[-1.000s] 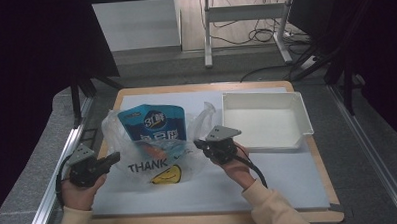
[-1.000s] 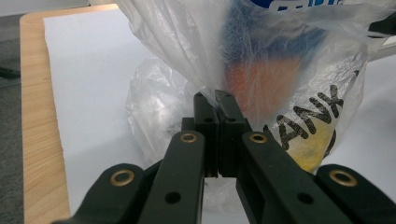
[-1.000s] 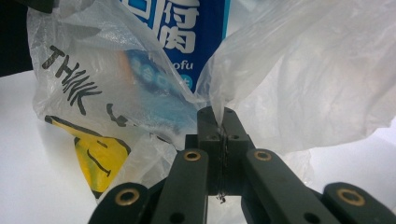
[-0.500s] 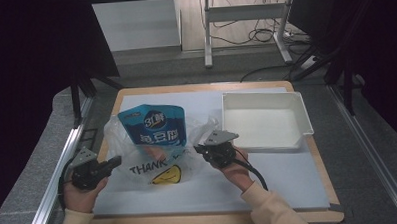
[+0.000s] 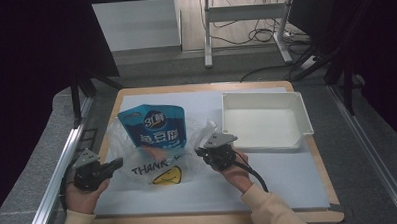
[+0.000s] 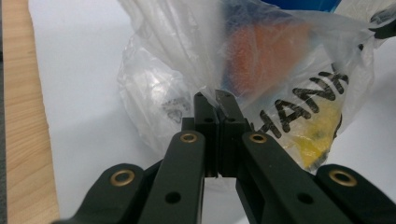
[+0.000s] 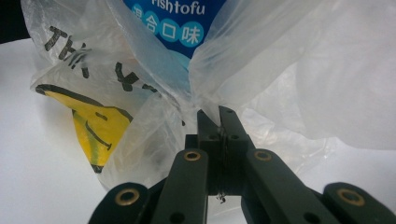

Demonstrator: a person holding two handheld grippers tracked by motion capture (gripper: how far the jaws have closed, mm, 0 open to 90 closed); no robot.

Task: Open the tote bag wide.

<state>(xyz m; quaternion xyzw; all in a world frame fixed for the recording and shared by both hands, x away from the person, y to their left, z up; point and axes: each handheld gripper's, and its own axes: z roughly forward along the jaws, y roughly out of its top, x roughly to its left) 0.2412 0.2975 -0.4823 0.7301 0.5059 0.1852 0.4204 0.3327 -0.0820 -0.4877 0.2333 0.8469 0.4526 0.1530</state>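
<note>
A clear plastic bag [image 5: 138,164] printed with "THANK" and a yellow smiley lies on the white mat, and a blue snack pouch [image 5: 154,126] sticks out of its far end. Something orange [image 6: 266,56] shows through the film. My left gripper [image 5: 117,164] is shut on the bag's left edge; the film is pinched between its jaws in the left gripper view [image 6: 214,100]. My right gripper [image 5: 202,152] is shut on the bag's right edge, with the plastic bunched at its tips [image 7: 215,114]. The bag [image 7: 140,70] is stretched between the two.
An empty white tray [image 5: 302,119] stands at the right of the mat, just beyond my right hand. The wooden table edge [image 5: 102,140] runs close to my left hand. Bare mat [image 5: 283,174] lies in front of the tray.
My left gripper has drawn a little towards the near left edge, and the pouch has tilted slightly. My right gripper has stayed nearly in place.
</note>
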